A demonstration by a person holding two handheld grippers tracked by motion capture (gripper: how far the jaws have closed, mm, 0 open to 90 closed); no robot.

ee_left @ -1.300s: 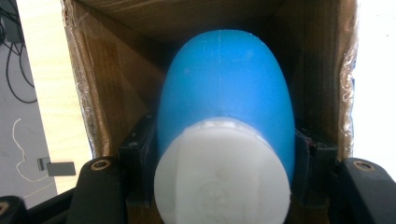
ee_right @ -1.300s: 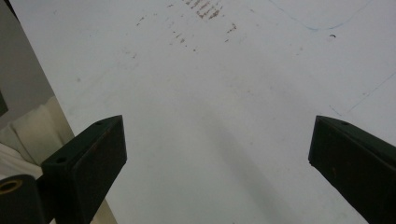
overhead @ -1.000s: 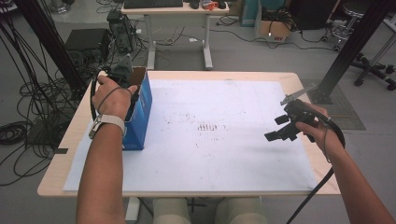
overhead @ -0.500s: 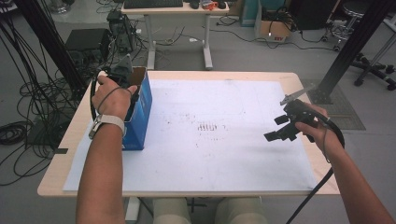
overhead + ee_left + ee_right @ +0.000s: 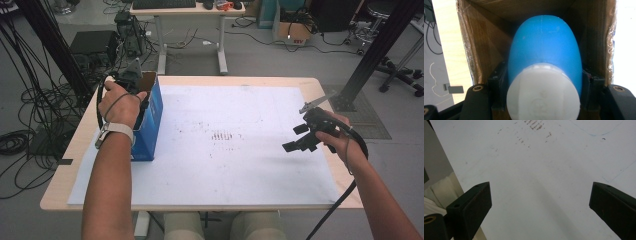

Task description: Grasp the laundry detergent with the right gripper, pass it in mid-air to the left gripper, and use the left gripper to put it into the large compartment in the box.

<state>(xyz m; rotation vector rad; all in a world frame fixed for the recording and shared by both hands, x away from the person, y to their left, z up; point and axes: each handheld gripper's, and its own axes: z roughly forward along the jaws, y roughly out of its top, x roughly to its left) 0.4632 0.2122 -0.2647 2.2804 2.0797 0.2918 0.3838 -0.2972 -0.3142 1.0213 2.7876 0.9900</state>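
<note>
Down inside the blue cardboard box on the bench, the left gripper fingers squeeze a blue bottle with a white cap. The right gripper fingers hang apart, holding nothing. The smooth bottle could slip or catch the box wall.

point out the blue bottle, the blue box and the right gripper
blue bottle (image 5: 545, 47), left gripper view, on its blue body above the white cap
blue box (image 5: 151, 120), high view, on its blue side wall
right gripper (image 5: 295, 138), high view, between its open black jaws
</note>
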